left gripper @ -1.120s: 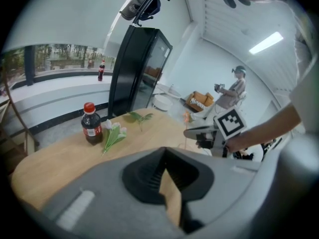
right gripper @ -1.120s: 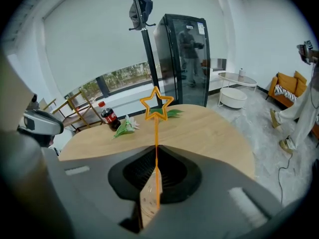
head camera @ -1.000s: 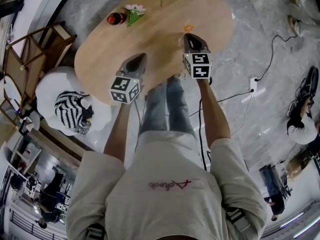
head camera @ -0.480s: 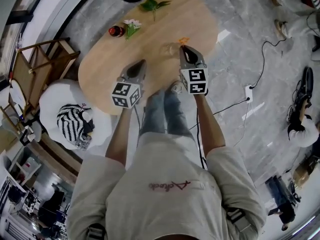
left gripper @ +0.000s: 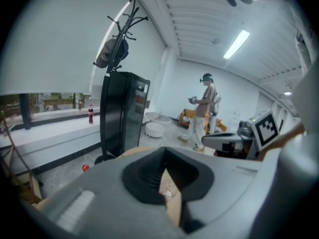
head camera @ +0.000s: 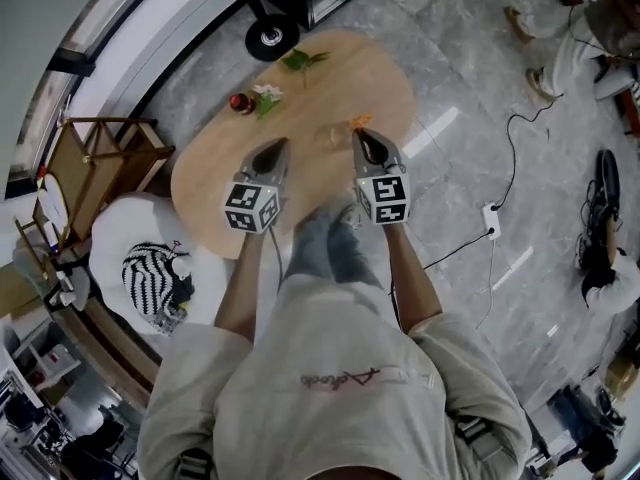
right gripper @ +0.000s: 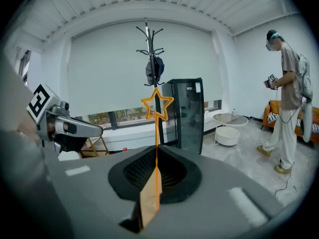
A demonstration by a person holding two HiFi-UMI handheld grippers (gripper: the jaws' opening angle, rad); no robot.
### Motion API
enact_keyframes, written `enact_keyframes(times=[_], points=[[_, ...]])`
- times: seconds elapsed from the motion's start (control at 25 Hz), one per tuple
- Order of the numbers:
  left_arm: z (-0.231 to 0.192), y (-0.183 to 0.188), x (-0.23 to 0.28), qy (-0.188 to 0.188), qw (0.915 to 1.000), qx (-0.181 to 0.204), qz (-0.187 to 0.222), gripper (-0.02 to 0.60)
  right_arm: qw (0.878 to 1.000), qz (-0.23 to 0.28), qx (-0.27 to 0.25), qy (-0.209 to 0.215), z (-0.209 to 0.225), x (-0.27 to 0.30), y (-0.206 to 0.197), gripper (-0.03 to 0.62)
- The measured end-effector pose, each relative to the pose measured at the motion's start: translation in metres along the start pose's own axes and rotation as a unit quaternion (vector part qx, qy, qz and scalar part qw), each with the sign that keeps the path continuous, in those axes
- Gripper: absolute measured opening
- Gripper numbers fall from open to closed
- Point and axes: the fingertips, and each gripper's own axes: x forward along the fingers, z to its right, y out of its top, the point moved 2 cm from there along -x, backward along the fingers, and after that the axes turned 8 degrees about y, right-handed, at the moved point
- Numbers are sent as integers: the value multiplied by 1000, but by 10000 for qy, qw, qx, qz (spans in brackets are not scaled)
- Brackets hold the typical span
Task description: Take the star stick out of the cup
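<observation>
While the person's two forearms reach forward in the head view, two grippers hang side by side above one oval wooden tabletop (head camera: 240,163). The left gripper (head camera: 277,146) is clenched to a point with nothing between its jaws; its own view shows only a sliver of the tabletop under the meeting pads. The right gripper (head camera: 358,134) is clamped on the one orange star stick (right gripper: 157,133). The thin stem is pinched between the pads and stands upright from them, with the hollow star at the top. The star stick is out of the cup and clear of the tabletop.

Just beyond the grippers' tips, a single clear cup (head camera: 329,135) stands on the tabletop, faint against the wood, between the two grippers and apart from the stick. Farther along the tabletop lie three more things: one small red round thing (head camera: 238,102), one white flower (head camera: 266,94) just beside it, and one green leafy sprig (head camera: 302,61) near the far edge.

Past the tabletop, the right gripper view shows one coat stand (right gripper: 152,49), one black cabinet (right gripper: 187,111) with a glass door, and one other person (right gripper: 288,98) standing at the right.
</observation>
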Motion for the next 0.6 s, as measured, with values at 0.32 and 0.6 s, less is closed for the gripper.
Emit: enact_keyframes(times=[0.32, 0.6], points=[[24, 67, -44, 165, 9978, 245, 602, -3, 9983, 517, -253, 81, -26, -46, 58, 12], [39, 106, -76, 273, 9934, 405, 1042, -3, 9942, 911, -542, 175, -46, -71, 106, 12]])
